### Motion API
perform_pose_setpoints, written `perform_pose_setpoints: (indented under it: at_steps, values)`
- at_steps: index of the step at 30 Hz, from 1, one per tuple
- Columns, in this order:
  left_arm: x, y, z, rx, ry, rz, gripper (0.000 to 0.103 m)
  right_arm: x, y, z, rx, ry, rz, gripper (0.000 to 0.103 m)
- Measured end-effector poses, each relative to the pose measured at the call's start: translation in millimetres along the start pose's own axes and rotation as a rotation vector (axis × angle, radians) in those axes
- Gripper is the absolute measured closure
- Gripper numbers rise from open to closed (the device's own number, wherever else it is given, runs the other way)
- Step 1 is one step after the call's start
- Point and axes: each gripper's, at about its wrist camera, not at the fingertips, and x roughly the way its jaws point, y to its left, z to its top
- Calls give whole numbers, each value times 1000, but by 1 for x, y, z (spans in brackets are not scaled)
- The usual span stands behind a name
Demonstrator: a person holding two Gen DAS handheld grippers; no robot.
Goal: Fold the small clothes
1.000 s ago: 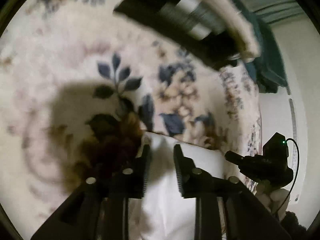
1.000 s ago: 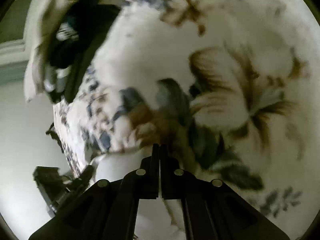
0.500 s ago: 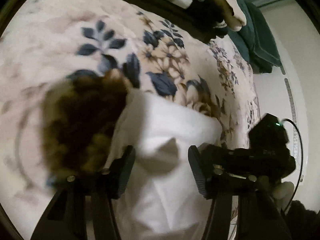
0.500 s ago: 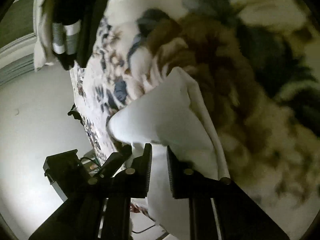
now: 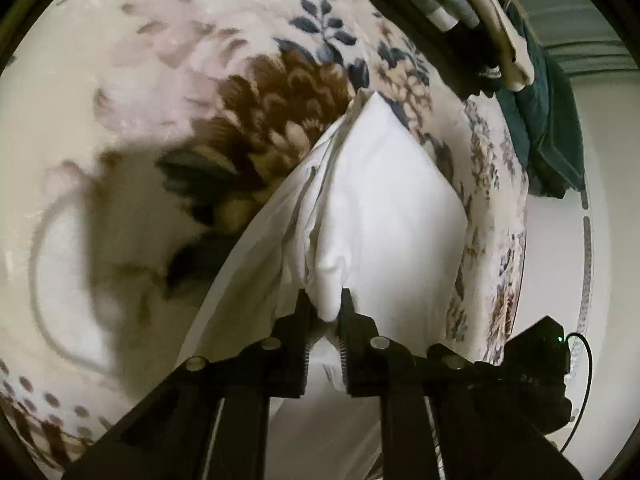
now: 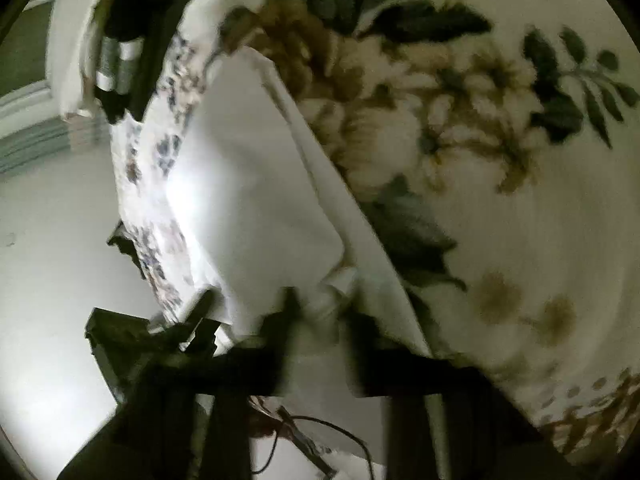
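Left claw (image 5: 323,306) pinching smooth white garment (image 5: 384,208), right claw (image 6: 316,308) blurred, grip unclear, fuzzy floral blanket (image 5: 160,80)

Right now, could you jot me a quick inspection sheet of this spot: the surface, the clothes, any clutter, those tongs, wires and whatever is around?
Surface: flowered blanket, brown and blue blooms.
Job's thing: white garment, lying bunched with a peaked fold on the blanket.
Clutter: stack of folded clothes at the far edge; dark green cloth beside it.
Tongs: left tongs pinch a fold of the white garment; right tongs are blurred, white cloth between them, grip unclear.
Cables: thin black wire on the right tongs' body.
Surroundings: pale floor beyond the blanket's edge.
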Motion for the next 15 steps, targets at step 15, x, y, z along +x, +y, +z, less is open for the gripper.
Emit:
perform_pose_setpoints:
  at_steps: [15]
  values:
    - [-30,40,-15,25,43,137,61,8,21,-2,-126,60,-190,53]
